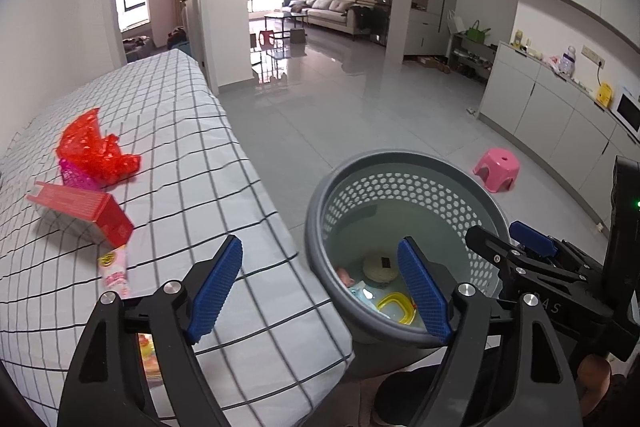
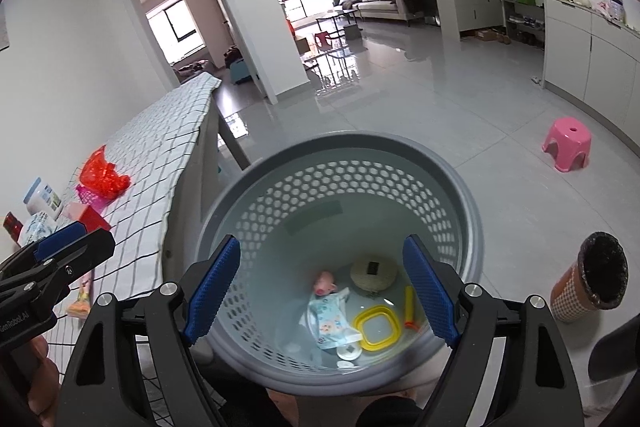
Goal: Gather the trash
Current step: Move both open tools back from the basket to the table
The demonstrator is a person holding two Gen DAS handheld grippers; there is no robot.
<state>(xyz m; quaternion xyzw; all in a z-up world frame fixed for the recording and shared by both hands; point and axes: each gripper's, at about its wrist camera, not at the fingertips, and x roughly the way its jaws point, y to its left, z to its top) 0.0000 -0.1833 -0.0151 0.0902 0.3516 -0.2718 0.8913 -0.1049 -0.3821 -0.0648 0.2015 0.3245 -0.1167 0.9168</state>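
Note:
A grey perforated basket (image 2: 340,143) stands on the floor beside the table's corner. Inside lie a yellow square lid (image 2: 376,333), a blue printed wrapper (image 2: 332,319), a pink toy (image 2: 325,283) and a round white piece (image 2: 374,271). My right gripper (image 2: 322,243) hangs open above the basket with nothing between its pads. My left gripper (image 1: 320,247) is open and empty over the table edge and the basket (image 1: 400,163) rim. On the checked tablecloth (image 1: 180,131) lie a crumpled red wrapper (image 1: 96,147), a red box (image 1: 84,211) and a pink sachet (image 1: 114,271).
A pink stool (image 2: 566,143) stands on the tiled floor to the right. A small bin with a black liner (image 2: 592,277) sits right of the basket. White cabinets (image 1: 560,107) line the right wall. Bottles (image 2: 40,195) stand at the table's left end.

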